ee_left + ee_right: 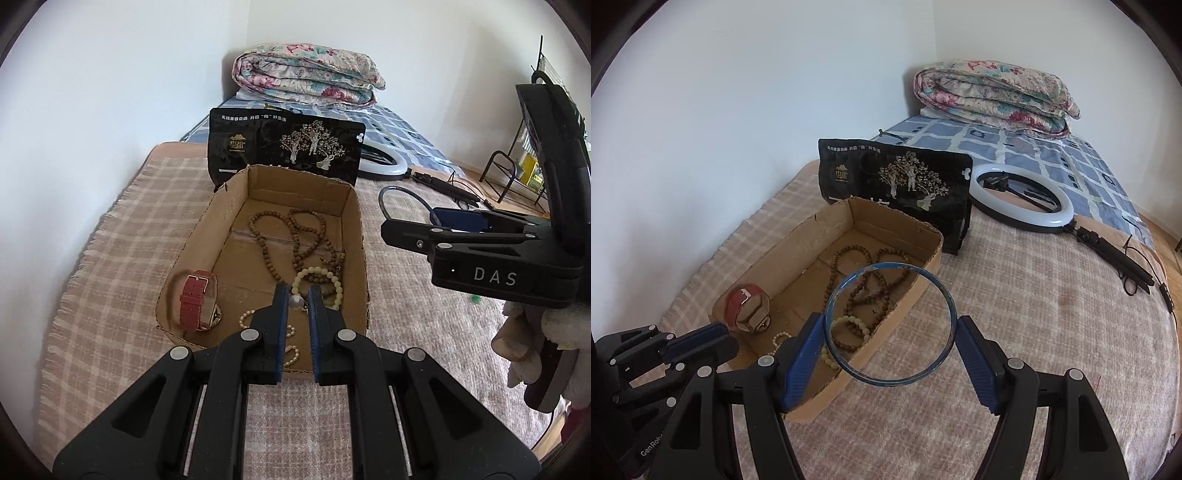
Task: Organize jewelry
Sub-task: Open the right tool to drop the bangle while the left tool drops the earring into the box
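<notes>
Right wrist view: right gripper point(891, 345) spread wide, clamping blue bangle point(888, 325) upright at frame centre; cardboard box point(812, 236) just left, beneath; left gripper point(297, 301) pinches a small pendant point(297, 302).

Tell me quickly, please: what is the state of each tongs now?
Left tongs: closed on a small pale pendant.
Right tongs: closed on the blue bangle, held across its width.
</notes>
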Available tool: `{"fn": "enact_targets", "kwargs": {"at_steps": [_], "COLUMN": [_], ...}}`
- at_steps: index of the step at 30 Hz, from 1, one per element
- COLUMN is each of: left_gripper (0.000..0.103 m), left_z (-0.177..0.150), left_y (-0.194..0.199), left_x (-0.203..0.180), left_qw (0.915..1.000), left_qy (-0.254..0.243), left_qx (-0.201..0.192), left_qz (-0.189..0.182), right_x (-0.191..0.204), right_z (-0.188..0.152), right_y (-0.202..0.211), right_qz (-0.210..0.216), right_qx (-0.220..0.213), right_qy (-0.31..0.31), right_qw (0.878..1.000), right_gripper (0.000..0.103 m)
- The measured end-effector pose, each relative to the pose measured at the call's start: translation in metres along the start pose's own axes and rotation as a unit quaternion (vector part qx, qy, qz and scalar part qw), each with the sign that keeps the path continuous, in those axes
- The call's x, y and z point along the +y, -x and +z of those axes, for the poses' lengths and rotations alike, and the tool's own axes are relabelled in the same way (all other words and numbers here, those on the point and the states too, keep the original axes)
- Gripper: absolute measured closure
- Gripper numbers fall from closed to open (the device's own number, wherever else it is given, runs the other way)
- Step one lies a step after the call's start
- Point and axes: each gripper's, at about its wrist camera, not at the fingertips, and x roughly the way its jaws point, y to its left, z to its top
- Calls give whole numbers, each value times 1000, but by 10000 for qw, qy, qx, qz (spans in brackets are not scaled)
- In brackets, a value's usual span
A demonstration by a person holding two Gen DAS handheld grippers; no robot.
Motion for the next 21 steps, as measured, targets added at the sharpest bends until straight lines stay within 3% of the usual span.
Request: {"fn": "enact_targets", "kwargs": {"at_steps": [21], "left_gripper": [94], "left_z": [4], "left_y": [-19], "left_x": [12], "left_qw": [9997], "left_qy": [140], "left_qx": [188], "left_qz": [9], "right_x": [18], "right_z": [16], "right_y": [-52], "right_qz": [310], "right_qx": [84], "right_qy": [-260], "right_qw": [9991], "right_gripper": [29]}}
